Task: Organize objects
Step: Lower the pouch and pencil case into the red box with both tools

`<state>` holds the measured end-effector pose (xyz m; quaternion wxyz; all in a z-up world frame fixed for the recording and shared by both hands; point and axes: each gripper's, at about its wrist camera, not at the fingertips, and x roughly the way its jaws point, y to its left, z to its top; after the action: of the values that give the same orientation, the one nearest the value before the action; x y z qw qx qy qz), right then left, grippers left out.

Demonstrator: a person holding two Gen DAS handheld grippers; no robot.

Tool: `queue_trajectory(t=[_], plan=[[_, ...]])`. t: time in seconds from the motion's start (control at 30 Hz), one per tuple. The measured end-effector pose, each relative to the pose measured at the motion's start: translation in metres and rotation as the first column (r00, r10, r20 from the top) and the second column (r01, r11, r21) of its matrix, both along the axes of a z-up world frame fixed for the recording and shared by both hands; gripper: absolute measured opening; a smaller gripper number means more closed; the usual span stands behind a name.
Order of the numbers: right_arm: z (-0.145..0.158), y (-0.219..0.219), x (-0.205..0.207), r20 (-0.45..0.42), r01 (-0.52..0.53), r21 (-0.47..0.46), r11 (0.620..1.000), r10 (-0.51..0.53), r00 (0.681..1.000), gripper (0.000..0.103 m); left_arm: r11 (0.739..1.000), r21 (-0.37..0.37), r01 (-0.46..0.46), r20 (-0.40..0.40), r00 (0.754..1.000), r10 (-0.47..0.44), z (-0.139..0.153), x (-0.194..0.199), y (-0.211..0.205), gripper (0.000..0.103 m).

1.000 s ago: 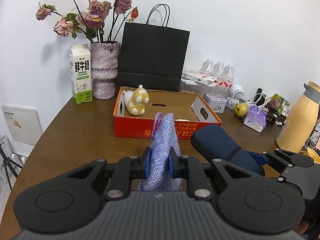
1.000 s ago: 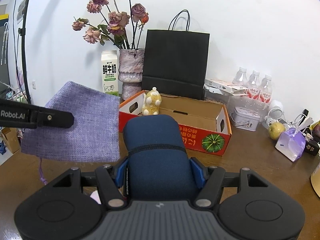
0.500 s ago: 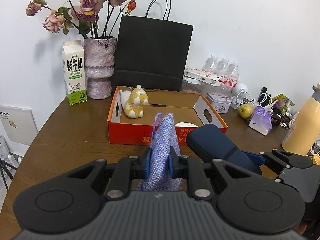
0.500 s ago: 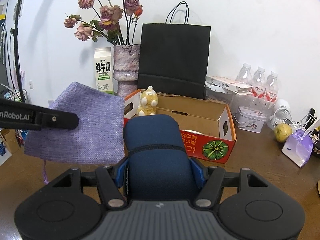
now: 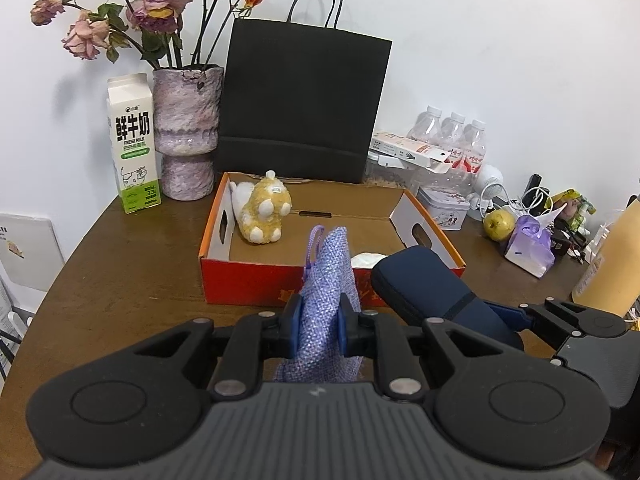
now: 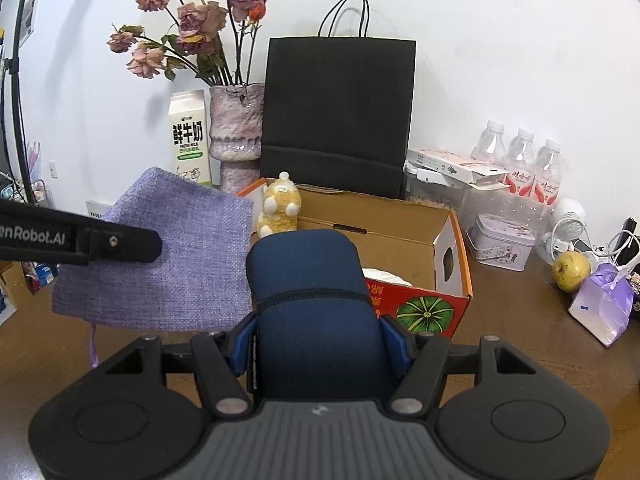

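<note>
Sitting on the brown table (image 5: pixel 120 272), far side: black paper bag (image 5: pixel 304 104) against the wall, orange cardboard box (image 5: pixel 248 284) just in front, yellow plush toy (image 5: pixel 266 210) lying in its far left corner. Hovering near the box's near edge: right gripper (image 6: pixel 318 344) clenching the navy case (image 6: pixel 312 292); left gripper (image 5: pixel 319 330) pinching the purple woven pouch (image 5: pixel 326 280), hanging upright.

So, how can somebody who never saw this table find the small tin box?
Start at the black paper bag against the wall, then go right past the orange cardboard box. The tin box stands on the table below three water bottles; unlike its neighbours, it is a pale rectangular metal tin with floral print.
</note>
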<state>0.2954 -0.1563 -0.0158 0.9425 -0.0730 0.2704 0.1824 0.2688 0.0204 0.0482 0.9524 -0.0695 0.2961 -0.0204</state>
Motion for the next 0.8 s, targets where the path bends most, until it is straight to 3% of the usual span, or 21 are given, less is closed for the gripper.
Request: queue_trajectory(t=[0.8], plan=[[0.005, 0.007, 0.064, 0.014, 0.005, -0.008, 1.000, -0.005, 1.000, 0.063, 1.000, -0.020, 0.022, 0.012, 1.000, -0.022, 0.002, 0.068, 0.003, 0.018]])
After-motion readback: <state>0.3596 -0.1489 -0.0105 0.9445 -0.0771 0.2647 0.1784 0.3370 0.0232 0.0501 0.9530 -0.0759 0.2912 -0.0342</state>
